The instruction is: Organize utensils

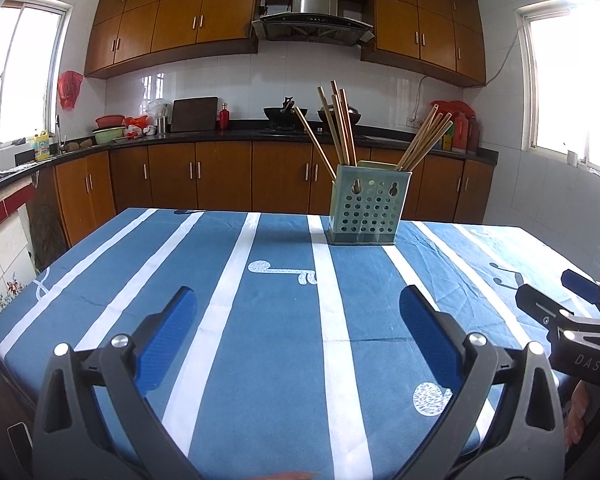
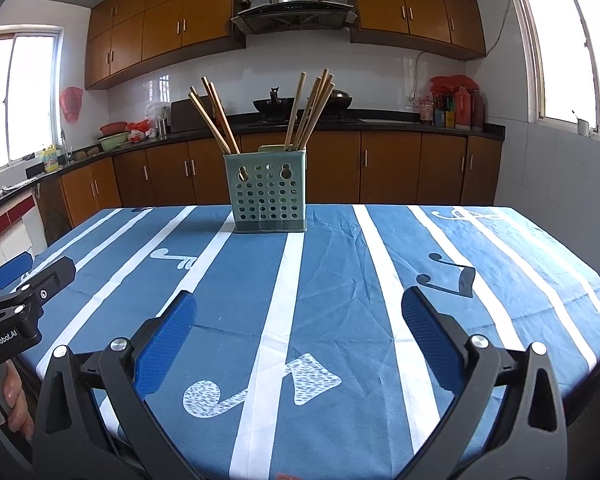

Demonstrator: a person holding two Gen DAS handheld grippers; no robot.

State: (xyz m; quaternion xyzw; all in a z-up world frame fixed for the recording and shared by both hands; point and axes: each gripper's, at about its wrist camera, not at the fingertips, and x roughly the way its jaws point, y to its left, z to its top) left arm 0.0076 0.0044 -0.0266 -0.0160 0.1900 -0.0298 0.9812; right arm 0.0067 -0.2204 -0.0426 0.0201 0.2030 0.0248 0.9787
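Both tools empty, fingers spread wide: left tool (image 1: 296, 320) low centre of its view, right tool (image 2: 298, 324) likewise. Holder (image 2: 267, 192) stands upright on the table (image 2: 340, 280), centre frame, far side. Chopsticks (image 2: 220, 116) sit in two bunches, one leaning left, one (image 2: 310, 110) leaning right. No loose utensils visible on the cloth. If you regroup the bunches, steady the holder with one tool first; it looks light. Take one stick near its top, lift straight along its lean.

Home kitchen. Wood cabinets (image 2: 172, 28) above & below dark counter, steel range hood (image 1: 314, 8) over wok (image 2: 274, 104) on stove. Sink w/ faucet (image 2: 64, 142) by window.
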